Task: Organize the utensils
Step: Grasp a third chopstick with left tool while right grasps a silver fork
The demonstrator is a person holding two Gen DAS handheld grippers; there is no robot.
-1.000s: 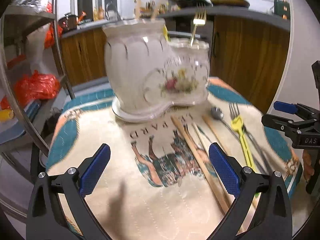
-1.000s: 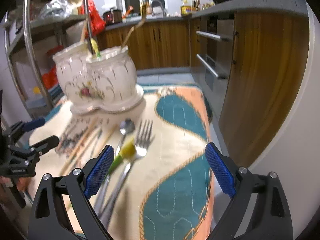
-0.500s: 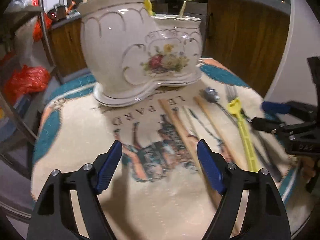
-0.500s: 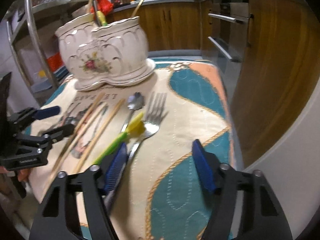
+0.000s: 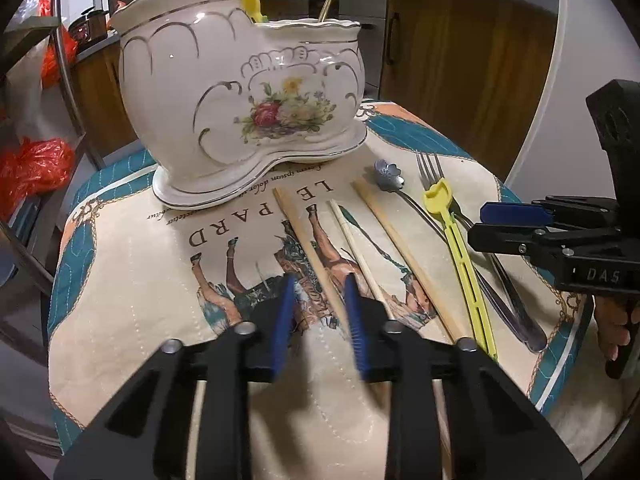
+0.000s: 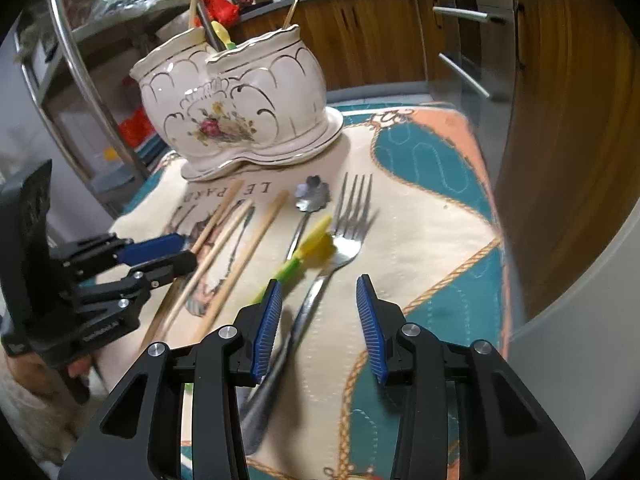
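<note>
my left tongs [image 5: 318, 322] part-open, empty, straddling the leftmost chopstick [image 5: 308, 246], its long axis running away toward the ceramic holder [image 5: 244, 108] | pale chopstick [image 5: 358, 252] just beside, may snag | my right tongs [image 6: 320, 320] part-open, empty, over steel fork [image 6: 340, 236] handle | yellow pick [image 6: 310, 250] touching it | all on worktop cloth [image 6: 420, 240]

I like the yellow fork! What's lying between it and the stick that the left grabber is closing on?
In the left wrist view, two more chopsticks and the flower spoon lie between the yellow fork and that chopstick.
</note>
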